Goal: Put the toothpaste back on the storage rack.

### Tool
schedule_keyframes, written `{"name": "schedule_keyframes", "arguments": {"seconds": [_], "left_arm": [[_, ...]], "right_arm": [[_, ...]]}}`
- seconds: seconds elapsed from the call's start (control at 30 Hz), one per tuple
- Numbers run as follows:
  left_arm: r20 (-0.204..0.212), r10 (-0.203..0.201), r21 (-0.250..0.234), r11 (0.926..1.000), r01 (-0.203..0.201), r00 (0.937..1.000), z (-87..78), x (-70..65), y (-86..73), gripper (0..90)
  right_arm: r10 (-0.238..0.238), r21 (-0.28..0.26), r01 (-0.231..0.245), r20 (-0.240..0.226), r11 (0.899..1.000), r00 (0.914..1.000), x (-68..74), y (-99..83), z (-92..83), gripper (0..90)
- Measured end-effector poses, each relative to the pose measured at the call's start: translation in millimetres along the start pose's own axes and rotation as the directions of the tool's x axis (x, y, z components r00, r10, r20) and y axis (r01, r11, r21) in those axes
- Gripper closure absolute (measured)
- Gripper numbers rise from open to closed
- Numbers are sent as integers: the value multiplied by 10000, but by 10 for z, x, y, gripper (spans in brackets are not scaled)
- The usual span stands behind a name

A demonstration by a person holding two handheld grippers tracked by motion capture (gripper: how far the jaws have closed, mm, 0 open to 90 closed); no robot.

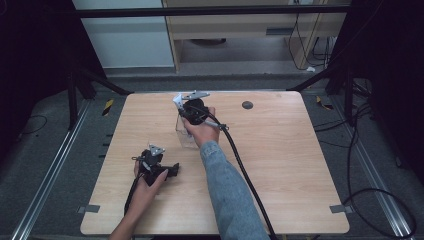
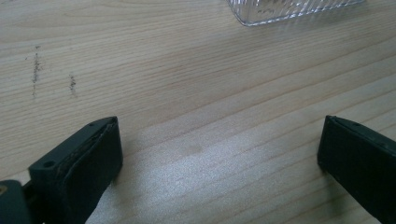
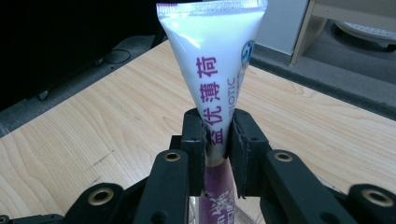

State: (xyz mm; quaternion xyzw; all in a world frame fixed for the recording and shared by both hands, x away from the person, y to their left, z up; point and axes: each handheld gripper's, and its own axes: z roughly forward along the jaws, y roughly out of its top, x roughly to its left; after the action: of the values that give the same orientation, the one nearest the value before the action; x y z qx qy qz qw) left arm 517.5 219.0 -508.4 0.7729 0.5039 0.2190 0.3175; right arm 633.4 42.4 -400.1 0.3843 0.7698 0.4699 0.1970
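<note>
My right gripper (image 3: 217, 140) is clenched on a white tube (image 3: 212, 65), the two black jaws pressing its lower body from either side. The tube stands upright between them, its flat crimped end at the top, with purple characters running down its face and a purple band lower down, below the jaws. From the high view I see my right gripper (image 1: 186, 111) out near the far middle of the table (image 1: 280, 165), my right hand (image 1: 201, 129) wrapped around it and its black cable (image 1: 245, 175) trailing back toward me across the wood. Just below that hand sits a clear box (image 1: 186, 135), and the tube seems to be over it, though my hand hides how far in it reaches.

My left gripper (image 1: 155, 162) rests low near the near left part of the table, well apart from the right one, held in my left hand (image 1: 145, 187). Its jaws stand wide apart over bare wood with nothing between them. In the left gripper view, the ribbed corner of the clear box (image 2: 289, 9) shows at the top edge, ahead of the jaws. A small dark disc (image 1: 247, 105) lies on the far side of the table, to the right of my right hand.
</note>
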Motion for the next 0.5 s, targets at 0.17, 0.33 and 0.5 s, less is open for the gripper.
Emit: {"name": "schedule_keyframes", "arguments": {"seconds": [0.17, 0.33, 0.5], "left_arm": [[-1, 2, 1, 10000, -2, 10000, 0, 0, 0, 0], [-1, 1, 0, 10000, -1, 10000, 0, 0, 0, 0], [-2, -1, -3, 10000, 1, 10000, 0, 0, 0, 0]], "right_arm": [[20, 89, -20, 37, 10000, 10000, -12, 1, 0, 778], [10, 73, -11, 55, 10000, 10000, -30, 5, -14, 787], [-6, 79, 6, 61, 10000, 10000, -33, 7, -19, 789]]}}
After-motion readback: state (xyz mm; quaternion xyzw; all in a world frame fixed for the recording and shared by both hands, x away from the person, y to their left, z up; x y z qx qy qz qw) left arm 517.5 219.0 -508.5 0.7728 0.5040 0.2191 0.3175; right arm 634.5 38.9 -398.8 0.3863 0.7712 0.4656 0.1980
